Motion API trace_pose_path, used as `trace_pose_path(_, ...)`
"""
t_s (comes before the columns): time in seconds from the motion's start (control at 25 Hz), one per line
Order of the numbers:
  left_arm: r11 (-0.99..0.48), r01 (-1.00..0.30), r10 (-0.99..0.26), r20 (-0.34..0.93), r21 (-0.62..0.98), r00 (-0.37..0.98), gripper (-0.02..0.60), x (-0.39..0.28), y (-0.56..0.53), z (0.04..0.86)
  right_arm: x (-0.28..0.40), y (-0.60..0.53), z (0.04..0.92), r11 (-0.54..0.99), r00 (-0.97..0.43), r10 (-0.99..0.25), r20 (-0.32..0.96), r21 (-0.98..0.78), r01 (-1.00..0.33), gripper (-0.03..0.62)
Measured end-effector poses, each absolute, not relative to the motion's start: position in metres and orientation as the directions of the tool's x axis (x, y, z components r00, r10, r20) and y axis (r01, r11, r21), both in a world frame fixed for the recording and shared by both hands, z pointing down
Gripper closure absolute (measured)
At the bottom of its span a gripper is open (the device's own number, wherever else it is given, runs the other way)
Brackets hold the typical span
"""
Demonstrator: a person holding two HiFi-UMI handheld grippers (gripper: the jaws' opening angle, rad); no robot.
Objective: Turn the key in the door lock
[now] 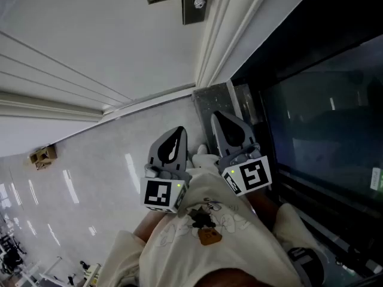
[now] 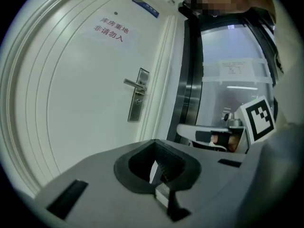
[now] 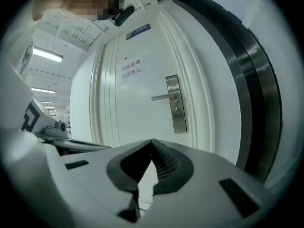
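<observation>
**A:** What fills most of what we see?

**B:** The white door (image 3: 128, 127). It is closed, and we stand well back from it, beside the dark glass wall (image 1: 323, 112). We judge the approach has not begun.

**A:** Where do we have the grippers?

**B:** We have both tucked close to the body and side by side, pointing at the door almost level. That looks like a ready carry, not a reach. The left gripper (image 1: 178, 133) has its jaws together at the tips, with nothing between them. The right gripper (image 1: 218, 118) is the same, pressed together and empty.

**A:** Why together?

**B:** We think it is because there is nothing to grasp yet. They would have to part before taking anything.

**A:** And the lock?

**B:** The steel lock plate (image 3: 176, 104) sits at the door's edge next to the frame, with its lever handle (image 3: 161, 97) sticking out level towards the door's middle. Just under the lever there is a small round cylinder (image 1: 198, 2).

**A:** Is the key in it?

**B:** It is too small for us to tell. Neither of our grippers carries a key, so if there is one it is at that cylinder, well apart from both of them. The right gripper faces the plate more squarely, so we would expect it to lead.
</observation>
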State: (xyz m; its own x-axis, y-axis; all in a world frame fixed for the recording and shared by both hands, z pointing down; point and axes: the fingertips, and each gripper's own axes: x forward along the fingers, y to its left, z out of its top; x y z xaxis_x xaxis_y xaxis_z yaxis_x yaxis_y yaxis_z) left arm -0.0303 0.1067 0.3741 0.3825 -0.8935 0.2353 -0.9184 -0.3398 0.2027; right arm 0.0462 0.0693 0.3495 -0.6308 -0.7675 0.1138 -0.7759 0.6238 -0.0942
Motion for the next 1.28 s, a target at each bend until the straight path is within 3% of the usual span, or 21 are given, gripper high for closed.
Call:
trace_pose_path(0.32,-0.364,-0.915,-0.897,0.197,0.176,0.395,0.575,-0.007,0.116,0.359,0.065,0.086,0.356,0.616,-0.631,-0.765,0.126,-0.143,-0.775,0.588)
trace_pose_path(0.72,-0.354,-0.917,-0.895,0.215,0.184,0.390,0.575,0.020,0.119,0.366,0.074,0.052,0.322,0.668,-0.674,-0.739,-0.002,-0.131,-0.733,0.582)
trace_pose_path(0.92,-0.321,-0.926,-0.904,0.229,0.198,0.362,0.575,0.002,0.102,0.372,0.060,-0.004,0.315,0.643,-0.655,-0.755,-0.009,-0.200,-0.739,0.500)
trace_pose_path(1.28,-0.356,-0.911,-0.892,0.216,0.209,0.398,0.575,-0.055,0.019,0.371,0.023,-0.111,0.308,0.544,-0.561,-0.828,-0.015,-0.267,-0.796,0.496)
